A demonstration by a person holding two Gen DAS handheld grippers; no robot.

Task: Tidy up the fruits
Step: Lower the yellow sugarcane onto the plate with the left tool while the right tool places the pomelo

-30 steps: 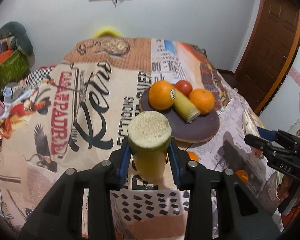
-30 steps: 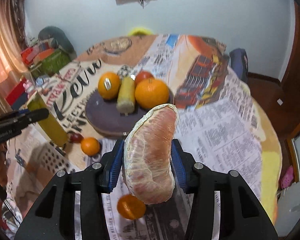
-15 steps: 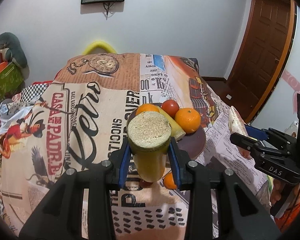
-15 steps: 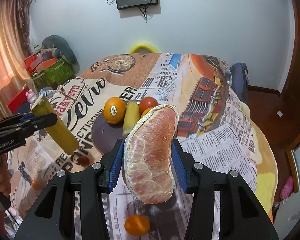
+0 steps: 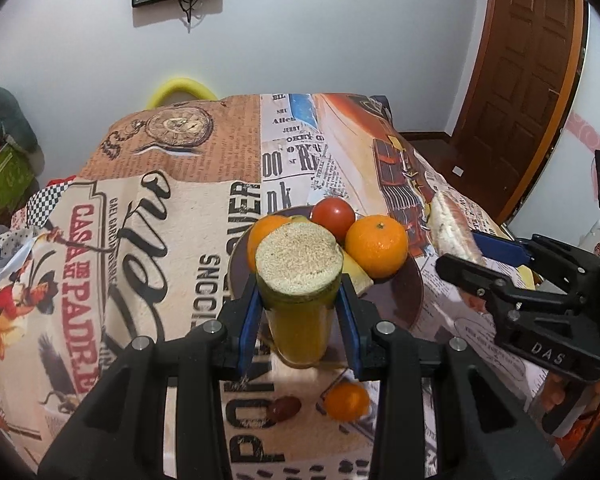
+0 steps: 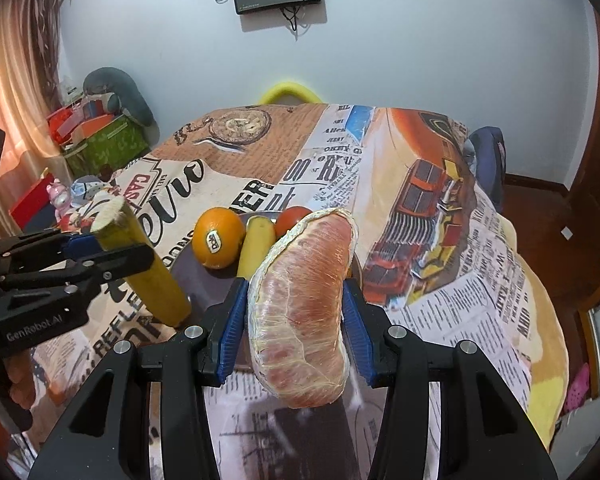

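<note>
**Two grippers loaded, plate dead ahead**

Left gripper is clamped across the cane stick, gripped just under its cut top, the rest hanging below the pads: stiff and fibrous, probably forgiving of a squeeze. Right gripper pinches the pomelo wedge at mid-length. That one looks soft, membrane thin, easily burst, so hold lightly. Plate sits just beyond both grippers on the bench, already crowded.
</note>
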